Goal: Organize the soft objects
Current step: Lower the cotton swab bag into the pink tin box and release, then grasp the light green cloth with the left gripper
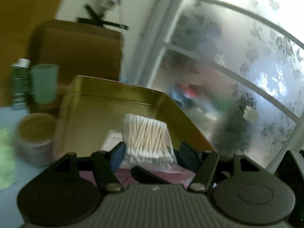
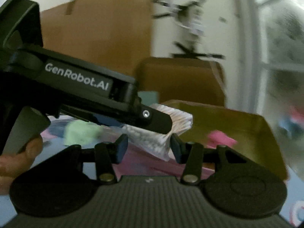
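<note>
A clear bag of cotton swabs (image 1: 146, 138) stands between the blue pads of my left gripper (image 1: 152, 156), which is shut on it in front of an open gold tin (image 1: 114, 102). In the right wrist view the left gripper reaches in from the left, its black finger (image 2: 157, 121) lying across the bag of cotton swabs (image 2: 152, 142). My right gripper (image 2: 149, 149) has its pads against the bag's lower part, with the plastic bunched at the right pad. The gold tin (image 2: 237, 121) holds a pink soft item (image 2: 220, 138). A white item (image 1: 114, 140) also lies in it.
A green cloth (image 1: 5, 152) (image 2: 79, 131) and pink cloth (image 2: 142, 163) lie on the blue table. A tape roll (image 1: 34, 138), green cup (image 1: 44, 83) and bottle (image 1: 20, 83) stand left of the tin. A cardboard box (image 1: 76, 49) is behind; a frosted window (image 1: 237, 66) is at right. A hand (image 2: 19, 157) shows.
</note>
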